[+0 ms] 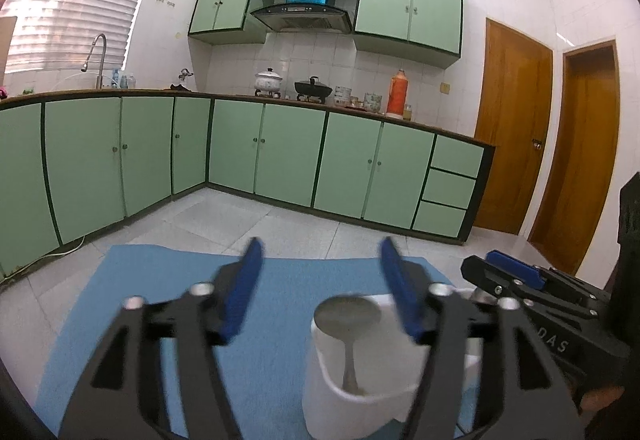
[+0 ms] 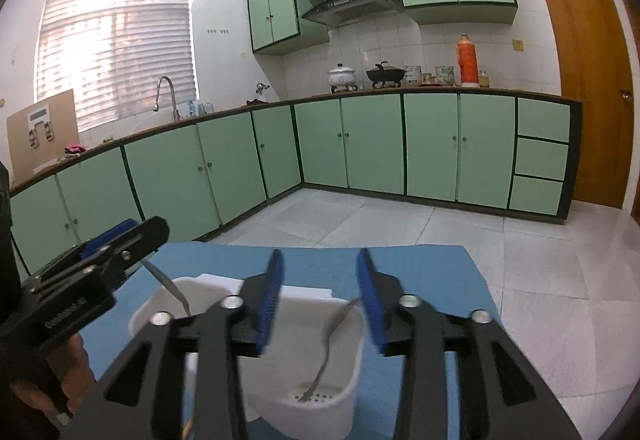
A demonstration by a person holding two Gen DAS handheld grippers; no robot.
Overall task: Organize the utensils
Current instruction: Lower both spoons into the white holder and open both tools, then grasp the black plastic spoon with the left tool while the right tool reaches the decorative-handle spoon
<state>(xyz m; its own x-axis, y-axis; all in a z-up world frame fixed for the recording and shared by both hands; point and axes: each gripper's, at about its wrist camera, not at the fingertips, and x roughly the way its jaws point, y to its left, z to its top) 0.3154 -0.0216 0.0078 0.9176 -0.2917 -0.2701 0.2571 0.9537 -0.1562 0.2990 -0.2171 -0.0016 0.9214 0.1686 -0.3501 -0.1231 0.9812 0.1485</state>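
Both jaws apart, nothing between: left gripper [image 1: 320, 288], right gripper [image 2: 320, 294]. Spoon [image 1: 347, 314] stands in white caddy [image 1: 360, 406] at 6 o'clock on blue mat [image 1: 160, 280]. Likely light, stiff, slippery steel; grip mid-handle

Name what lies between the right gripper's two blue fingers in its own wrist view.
A metal utensil leaning in the white holder, seen beyond the open right gripper; nothing is gripped.
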